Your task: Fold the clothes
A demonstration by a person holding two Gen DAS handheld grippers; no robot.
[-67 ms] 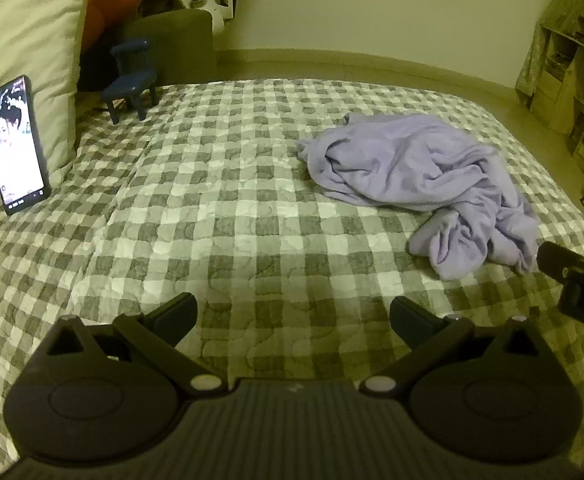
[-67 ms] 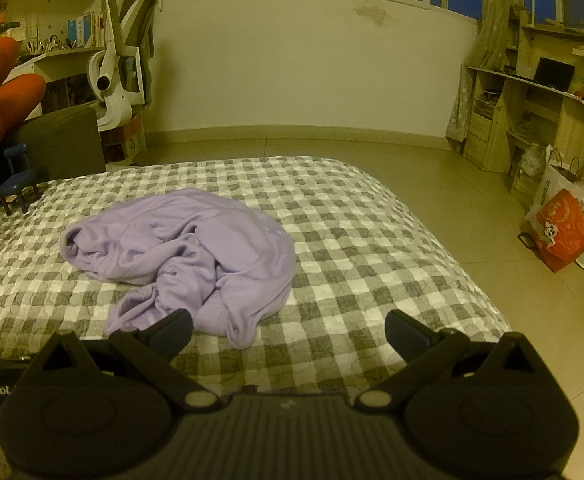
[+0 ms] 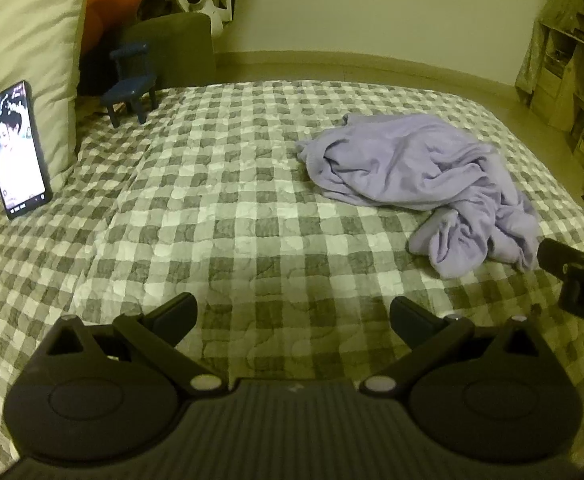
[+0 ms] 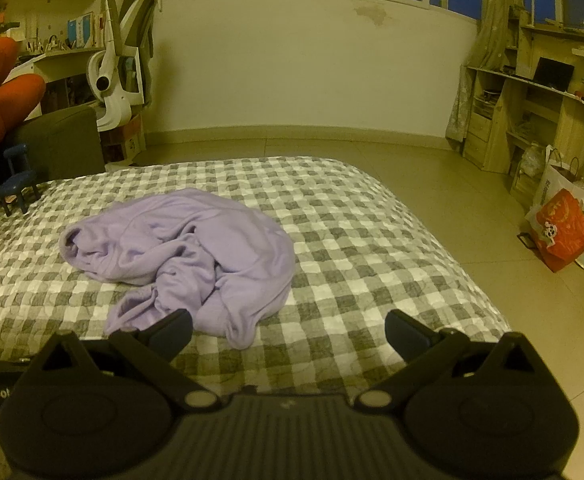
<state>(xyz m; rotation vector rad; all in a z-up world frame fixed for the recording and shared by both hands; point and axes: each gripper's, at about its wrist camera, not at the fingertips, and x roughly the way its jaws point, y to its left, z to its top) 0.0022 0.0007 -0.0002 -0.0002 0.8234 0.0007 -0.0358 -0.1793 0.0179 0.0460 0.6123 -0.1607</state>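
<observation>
A crumpled lilac garment [image 3: 423, 172] lies in a heap on the grey-and-white checked bed cover [image 3: 232, 216], right of centre in the left wrist view. My left gripper [image 3: 292, 316] hovers open over bare cover, well short of the cloth and to its left. In the right wrist view the same garment [image 4: 188, 248] sits just ahead. My right gripper [image 4: 288, 330] is open, with its left finger [image 4: 172, 330] in front of the garment's near edge and nothing between the fingers. Part of the right gripper's body [image 3: 579, 276] shows at the left view's right edge.
A phone [image 3: 16, 152] with a lit screen leans on a cream pillow [image 3: 24, 60] at the left. A small blue toy chair [image 3: 130, 88] stands at the bed's far left corner. Beyond the bed are tiled floor [image 4: 451, 184], wooden shelves [image 4: 531, 108] and an orange bag [image 4: 563, 232].
</observation>
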